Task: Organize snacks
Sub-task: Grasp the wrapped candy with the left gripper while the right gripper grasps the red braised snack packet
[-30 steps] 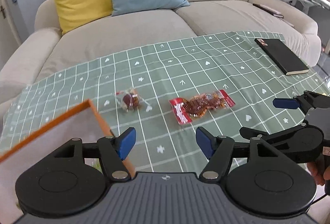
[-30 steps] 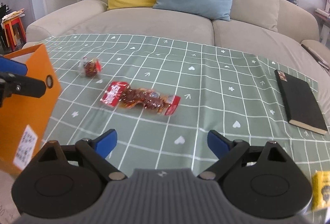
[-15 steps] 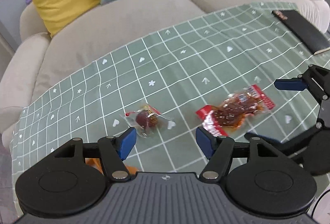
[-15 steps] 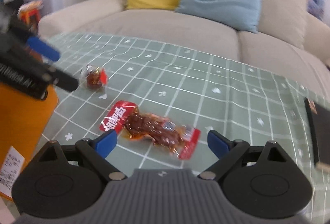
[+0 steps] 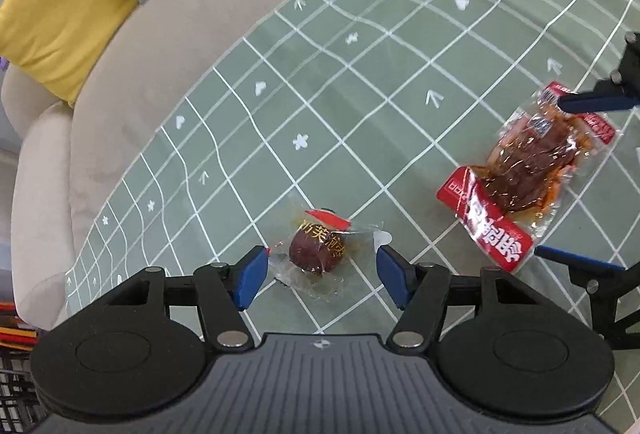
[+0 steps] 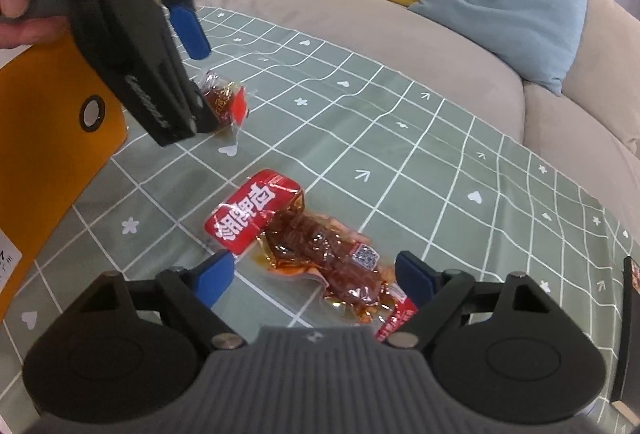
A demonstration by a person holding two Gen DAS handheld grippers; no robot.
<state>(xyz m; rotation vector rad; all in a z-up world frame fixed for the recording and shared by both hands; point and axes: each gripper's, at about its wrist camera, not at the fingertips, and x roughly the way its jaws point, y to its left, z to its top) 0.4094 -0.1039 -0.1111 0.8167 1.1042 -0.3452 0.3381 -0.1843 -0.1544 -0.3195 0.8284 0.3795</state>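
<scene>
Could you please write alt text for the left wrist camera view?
The left gripper, jaws open and just closing, straddles a small wrapped snack on a green checked tablecloth. A larger red packet lies to its right.

A green checked cloth (image 5: 360, 74) covers the worktop; 2 snack packets lie apart on it: a small one (image 5: 320, 250) and a long red one (image 5: 516, 174).

Orange box (image 6: 48, 138) cut off at left edge

Both wrist cameras are looking steeply down, close over the green tablecloth (image 5: 360, 74), sharing the red snack packet (image 6: 304, 242).
</scene>
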